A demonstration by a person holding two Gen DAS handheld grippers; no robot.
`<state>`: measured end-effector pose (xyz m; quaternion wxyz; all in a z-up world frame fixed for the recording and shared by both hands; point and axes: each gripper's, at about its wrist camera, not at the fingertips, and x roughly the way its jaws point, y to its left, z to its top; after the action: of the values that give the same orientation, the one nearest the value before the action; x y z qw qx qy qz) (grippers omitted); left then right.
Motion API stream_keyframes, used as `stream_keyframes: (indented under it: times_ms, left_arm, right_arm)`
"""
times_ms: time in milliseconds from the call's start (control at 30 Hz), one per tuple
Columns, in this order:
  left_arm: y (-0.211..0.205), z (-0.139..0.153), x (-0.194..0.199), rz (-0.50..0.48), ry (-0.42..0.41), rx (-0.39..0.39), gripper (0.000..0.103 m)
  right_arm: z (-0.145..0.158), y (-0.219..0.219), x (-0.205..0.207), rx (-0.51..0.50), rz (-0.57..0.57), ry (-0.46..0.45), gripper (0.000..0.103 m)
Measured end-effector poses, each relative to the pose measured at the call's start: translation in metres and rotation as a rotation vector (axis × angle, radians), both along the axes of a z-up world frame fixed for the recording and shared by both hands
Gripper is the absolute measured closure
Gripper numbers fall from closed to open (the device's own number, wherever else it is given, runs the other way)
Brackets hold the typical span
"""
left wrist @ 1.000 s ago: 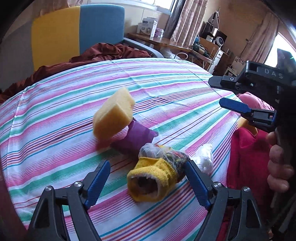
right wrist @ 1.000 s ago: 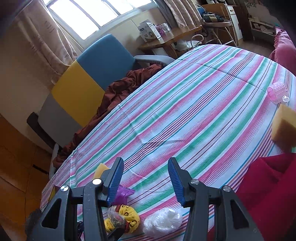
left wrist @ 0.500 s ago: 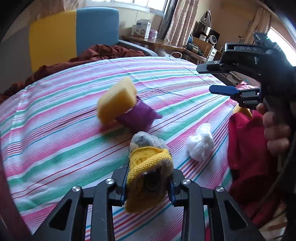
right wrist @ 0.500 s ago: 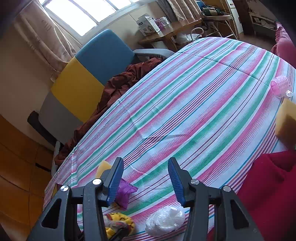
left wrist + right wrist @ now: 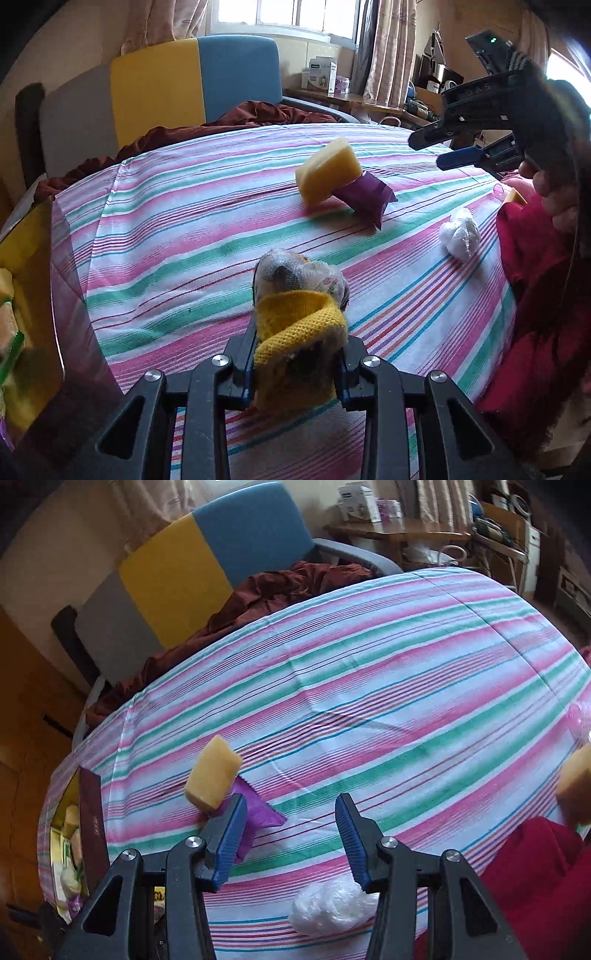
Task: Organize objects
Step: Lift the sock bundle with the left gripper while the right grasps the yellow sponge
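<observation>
Sock bundle [image 5: 299,317] squashes softly — your left tongs [image 5: 297,363] clench its yellow cuff; right tongs [image 5: 290,840] gape, empty.

The yellow knitted sock bundle [image 5: 295,332] looks coarse and matt. The striped cotton-like bedsheet [image 5: 192,229] is smooth woven cloth. The crumpled white plastic bag [image 5: 332,904] is glossy; the yellow sponge block [image 5: 328,173] is porous.

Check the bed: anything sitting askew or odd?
Yes: the yellow sponge isn't flat. It leans tilted on the purple packet, one end raised off the striped sheet. The white plastic wad lies loose near the red cloth. No spill visible.
</observation>
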<state>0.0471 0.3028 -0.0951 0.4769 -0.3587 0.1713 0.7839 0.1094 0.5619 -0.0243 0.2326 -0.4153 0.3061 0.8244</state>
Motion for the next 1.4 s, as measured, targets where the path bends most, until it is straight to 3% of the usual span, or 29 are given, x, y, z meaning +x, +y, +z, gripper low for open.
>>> stream_keyframes:
  times_ms: [200,300,533,767,867,933,1000,1100,1267,1400]
  left_arm:
    - [-0.003,0.000,-0.003,0.009,-0.037,0.024,0.070]
    - [-0.004,-0.001,-0.004,0.015,-0.046,0.033,0.070]
    - [-0.008,-0.002,-0.004,0.004,-0.058,0.057,0.068]
    - [-0.011,-0.003,-0.007,0.000,-0.078,0.073,0.067]
    - [-0.011,-0.003,-0.007,0.000,-0.079,0.078,0.067]
    - [-0.011,-0.003,-0.005,-0.002,-0.076,0.077,0.067]
    - [-0.010,-0.002,-0.004,-0.004,-0.075,0.077,0.067]
    - [-0.010,-0.003,-0.004,-0.002,-0.068,0.076,0.066]
    - [-0.008,-0.002,-0.001,0.000,-0.060,0.069,0.066]
    - [-0.004,0.000,-0.001,0.007,-0.057,0.053,0.068]
  right_arm:
    - [-0.014,-0.023,-0.062,0.058,0.190,-0.089,0.053]
    - [-0.020,-0.023,-0.091,0.111,0.218,-0.131,0.042]
    - [-0.039,-0.012,-0.111,-0.015,0.229,-0.028,0.042]
    - [-0.045,-0.014,-0.141,0.034,0.282,-0.037,0.032]
    - [-0.047,-0.014,-0.150,0.060,0.304,-0.038,0.032]
    - [-0.046,-0.013,-0.153,0.048,0.319,-0.020,0.045]
    - [-0.046,-0.014,-0.156,0.048,0.326,-0.020,0.048]
    - [-0.044,-0.015,-0.156,0.045,0.336,-0.023,0.049]
    - [-0.044,-0.016,-0.157,-0.060,0.356,-0.013,0.049]
    - [-0.048,-0.022,-0.158,-0.036,0.379,-0.042,0.049]
